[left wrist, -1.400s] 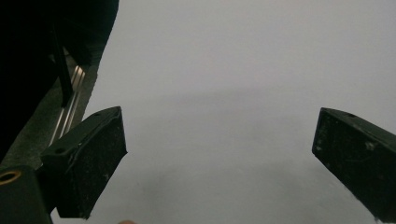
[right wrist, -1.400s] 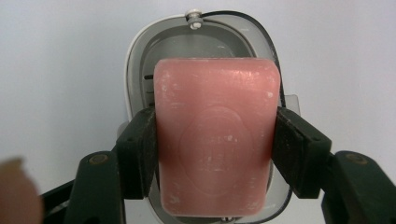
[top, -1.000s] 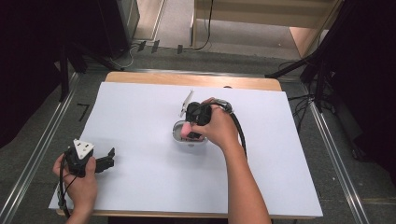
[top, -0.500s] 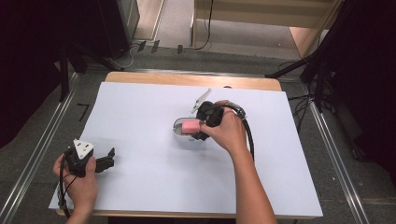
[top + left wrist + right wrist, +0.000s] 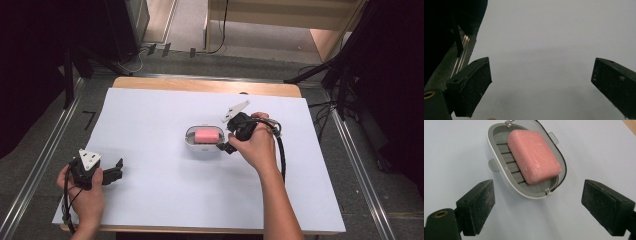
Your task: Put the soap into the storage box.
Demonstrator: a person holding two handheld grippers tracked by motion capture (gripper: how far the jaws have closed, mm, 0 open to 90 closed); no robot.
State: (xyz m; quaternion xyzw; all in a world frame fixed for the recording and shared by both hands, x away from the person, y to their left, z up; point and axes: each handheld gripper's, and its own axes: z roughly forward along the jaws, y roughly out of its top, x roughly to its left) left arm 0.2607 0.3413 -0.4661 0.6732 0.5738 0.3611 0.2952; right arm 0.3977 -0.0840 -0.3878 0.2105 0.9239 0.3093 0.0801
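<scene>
Two things are sitting mid-worktop: the soap dish and, inside it, the pink soap. You are backing your right hand-held gripper off, its jaws having just been opening with nothing between them, so placement is probably finished. Your left hand-held gripper is idling spread.

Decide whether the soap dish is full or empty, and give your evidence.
Full: a pink soap bar lies inside the soap dish, resting on its grey ribbed insert.
</scene>
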